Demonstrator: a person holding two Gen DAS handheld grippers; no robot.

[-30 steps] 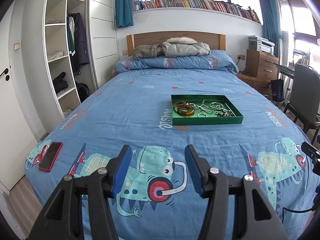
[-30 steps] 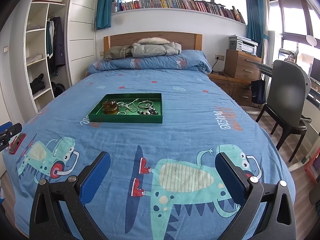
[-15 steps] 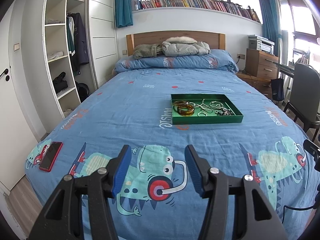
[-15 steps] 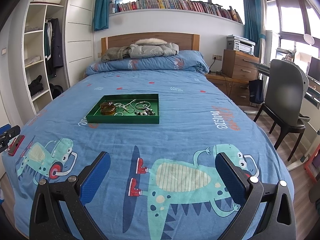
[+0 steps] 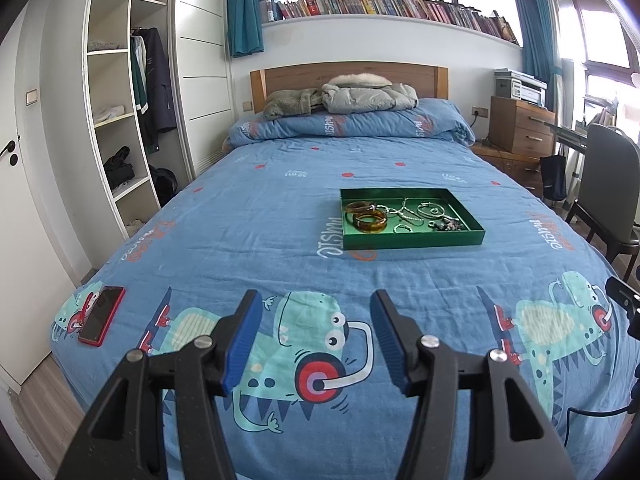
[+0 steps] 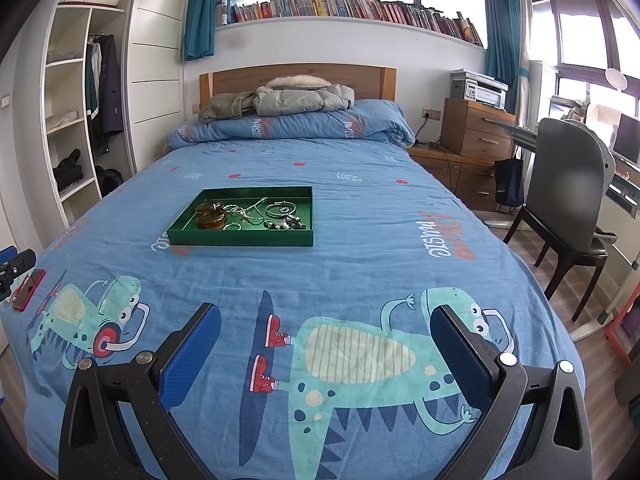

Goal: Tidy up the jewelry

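A green tray (image 5: 412, 241) lies in the middle of the blue bedspread; it also shows in the right wrist view (image 6: 240, 238). It holds amber bangles (image 5: 369, 220) (image 6: 209, 216), silver chains (image 5: 404, 208) (image 6: 244, 212), silver hoops (image 5: 431, 210) (image 6: 281, 209) and a dark beaded piece (image 5: 447, 225) (image 6: 289, 224). My left gripper (image 5: 316, 340) is open and empty above the foot of the bed, well short of the tray. My right gripper (image 6: 326, 356) is open wide and empty, also near the foot.
A red phone (image 5: 102, 314) lies at the bed's left front corner, also in the right wrist view (image 6: 27, 289). Jackets (image 5: 340, 98) lie on the pillow. A chair (image 6: 572, 204) and wooden drawers (image 6: 476, 132) stand right of the bed, open shelves (image 5: 120, 120) left.
Both grippers have drawn back slightly from the bed, so the tray looks a little farther off. Both jaws stay open as before.
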